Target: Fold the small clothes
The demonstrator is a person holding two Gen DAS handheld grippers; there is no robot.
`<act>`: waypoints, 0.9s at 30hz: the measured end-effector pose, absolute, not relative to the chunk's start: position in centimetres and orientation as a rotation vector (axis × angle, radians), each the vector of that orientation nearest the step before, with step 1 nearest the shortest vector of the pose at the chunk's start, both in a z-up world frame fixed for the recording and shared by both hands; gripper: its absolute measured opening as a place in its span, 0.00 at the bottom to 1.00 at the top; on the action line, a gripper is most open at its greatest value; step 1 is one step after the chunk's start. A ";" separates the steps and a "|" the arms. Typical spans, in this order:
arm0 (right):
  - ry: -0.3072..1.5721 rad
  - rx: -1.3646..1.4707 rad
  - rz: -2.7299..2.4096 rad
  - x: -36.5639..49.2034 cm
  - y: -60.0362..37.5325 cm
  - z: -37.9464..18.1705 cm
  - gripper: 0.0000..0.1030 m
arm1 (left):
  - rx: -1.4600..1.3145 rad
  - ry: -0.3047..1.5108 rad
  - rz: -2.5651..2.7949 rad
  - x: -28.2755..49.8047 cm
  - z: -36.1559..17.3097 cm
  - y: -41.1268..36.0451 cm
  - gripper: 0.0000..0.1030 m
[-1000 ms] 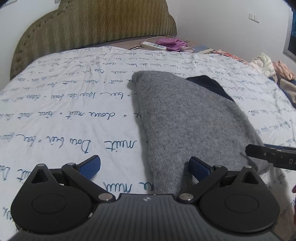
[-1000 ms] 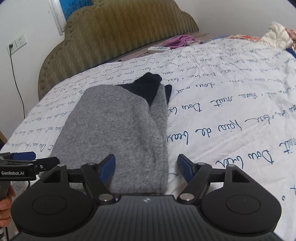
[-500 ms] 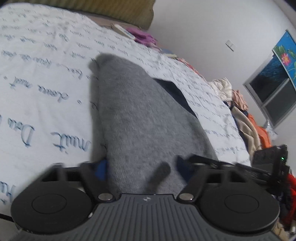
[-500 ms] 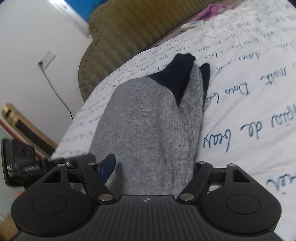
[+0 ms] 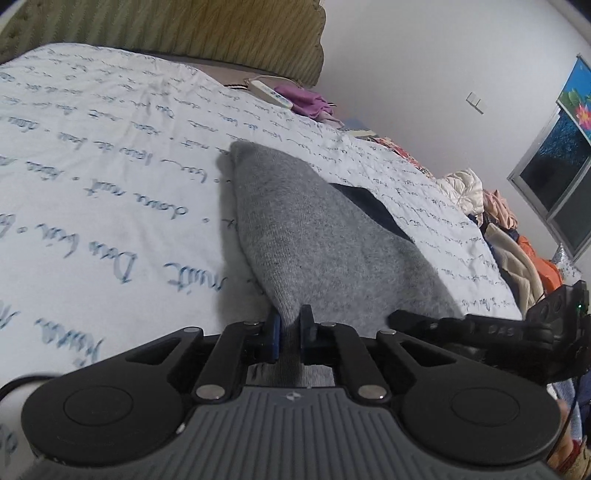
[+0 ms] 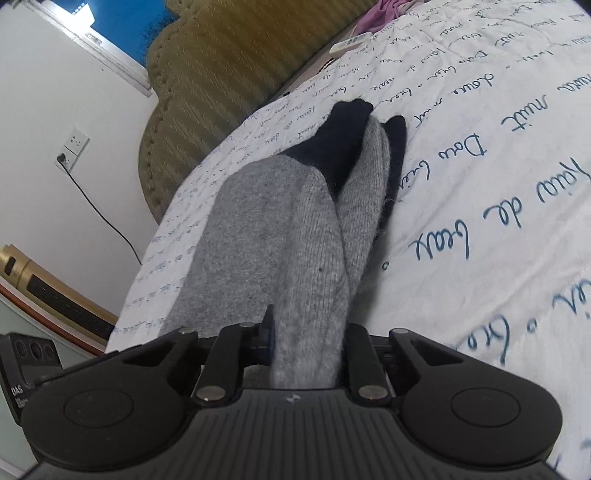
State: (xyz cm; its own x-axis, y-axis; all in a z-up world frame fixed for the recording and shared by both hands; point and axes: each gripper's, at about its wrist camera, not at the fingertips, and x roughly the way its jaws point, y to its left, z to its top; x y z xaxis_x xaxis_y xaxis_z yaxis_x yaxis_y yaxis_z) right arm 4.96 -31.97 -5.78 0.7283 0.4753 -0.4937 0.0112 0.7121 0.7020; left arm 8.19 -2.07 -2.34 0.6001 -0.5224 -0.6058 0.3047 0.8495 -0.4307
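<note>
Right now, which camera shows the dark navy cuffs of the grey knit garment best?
The right wrist view: both navy cuffs show at the far end of the grey knit garment. The left wrist view shows only a dark sliver behind the grey fabric.

Your sweater (image 5: 332, 258) is heather grey knit with navy cuffs (image 6: 343, 144). The quilt (image 5: 110, 177) under it is white, printed all over with blue cursive script. Your left gripper (image 5: 290, 334) is black with blue pads (image 5: 274, 332); the right gripper (image 6: 306, 341) is the same black, one blue pad (image 6: 269, 332) showing. The headboard (image 5: 166, 29) is olive, ribbed in a chevron pattern. By it lie a purple cloth (image 5: 306, 101) and a white remote (image 5: 269, 92). The clothes pile (image 5: 517, 251) shows cream, peach and orange. The walls (image 5: 443, 55) are white.
</note>
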 end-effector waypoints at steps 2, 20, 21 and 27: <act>0.720 0.736 0.282 4.3 -32.0 -5.7 0.16 | -0.288 0.784 -0.484 7.3 -2.2 -1.6 0.07; 0.682 0.862 0.273 12.1 -37.1 -7.4 0.71 | -0.519 0.870 -0.540 17.4 -2.9 -2.1 0.83; 0.683 0.875 0.294 13.3 -37.3 -7.6 0.71 | -0.535 0.889 -0.555 18.8 -3.3 -2.4 0.83; 0.711 0.903 0.399 19.6 -38.2 -7.9 0.67 | -0.642 0.956 -0.598 24.8 -4.9 -4.0 0.80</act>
State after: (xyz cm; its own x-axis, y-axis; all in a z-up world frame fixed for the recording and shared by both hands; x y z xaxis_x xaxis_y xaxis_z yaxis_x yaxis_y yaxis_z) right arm 19.58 -38.24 -7.89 0.7067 0.5912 -0.3887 -0.0245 0.5695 0.8216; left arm 24.78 -3.97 -4.86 0.4487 -0.7097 -0.5431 0.1771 0.6663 -0.7244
